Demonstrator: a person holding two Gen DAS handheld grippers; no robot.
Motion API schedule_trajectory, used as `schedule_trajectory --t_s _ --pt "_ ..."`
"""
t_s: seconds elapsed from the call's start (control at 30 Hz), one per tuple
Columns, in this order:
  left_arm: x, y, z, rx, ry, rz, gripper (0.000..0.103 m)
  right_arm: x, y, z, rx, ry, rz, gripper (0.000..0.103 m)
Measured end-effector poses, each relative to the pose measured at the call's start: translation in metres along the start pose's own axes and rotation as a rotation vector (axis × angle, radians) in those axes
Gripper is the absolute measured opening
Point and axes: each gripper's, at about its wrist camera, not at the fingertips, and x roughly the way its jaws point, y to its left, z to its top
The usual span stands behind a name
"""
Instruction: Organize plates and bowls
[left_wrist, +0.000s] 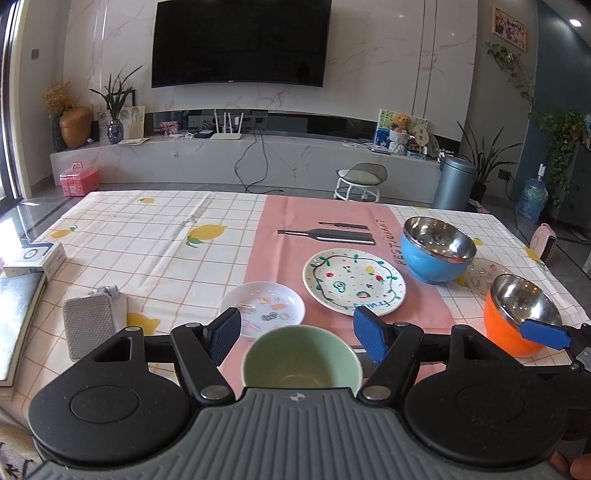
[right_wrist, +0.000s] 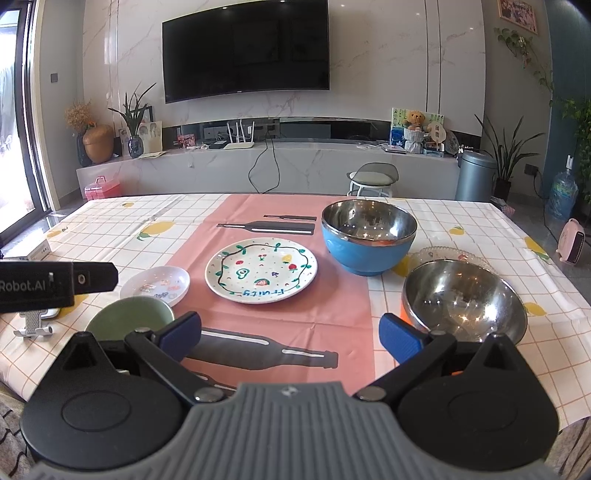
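The green bowl (left_wrist: 301, 360) sits near the table's front edge, directly between the spread fingers of the left gripper (left_wrist: 295, 334); the blue pads stand clear of its rim on both sides, so the jaws are wide open and hold nothing. Just beyond the bowl lies the small white dish (left_wrist: 263, 309), and past that, on the pink placemat (left_wrist: 280, 236), the fruit-painted plate (left_wrist: 354, 282), apart from the dish by a narrow strip of mat.

The blue bowl (right_wrist: 368, 236) stands further back at the placemat's right edge. The orange bowl (right_wrist: 463, 299), steel-lined, is on the checked tablecloth (right_wrist: 480, 218) to the right, and the right gripper (right_wrist: 291, 338) is open wide beside it: its right pad sits against or just short of the bowl's near-left wall, though the fisheye view leaves contact uncertain. The left pad hovers over the bottle print on the mat, gripping nothing. A clear glass dish (right_wrist: 448, 254) lies between the blue and orange bowls, partly hidden behind the orange one.

Open cloth stretches across the table's far left half. At the near left are a grey phone stand (left_wrist: 88, 323), a book (left_wrist: 18, 317) and a white box (left_wrist: 35, 258) by the edge.
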Motion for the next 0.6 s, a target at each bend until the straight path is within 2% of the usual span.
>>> schedule_trajectory --t_s 0.27,0.47,0.6 --pt "0.007 0.028 0.007 -0.062 0.02 0.09 0.082 0.005 -0.005 0.004 0.045 0.046 0.068 0.1" --pt "0.005 0.037 0.009 -0.084 0.015 0.1 0.082 0.004 -0.012 0.012 0.09 0.055 0.093 0.1" --pt "-0.007 0.026 0.018 -0.025 -0.025 0.084 0.082 0.0 -0.029 0.033 0.143 0.046 0.074 0.1"
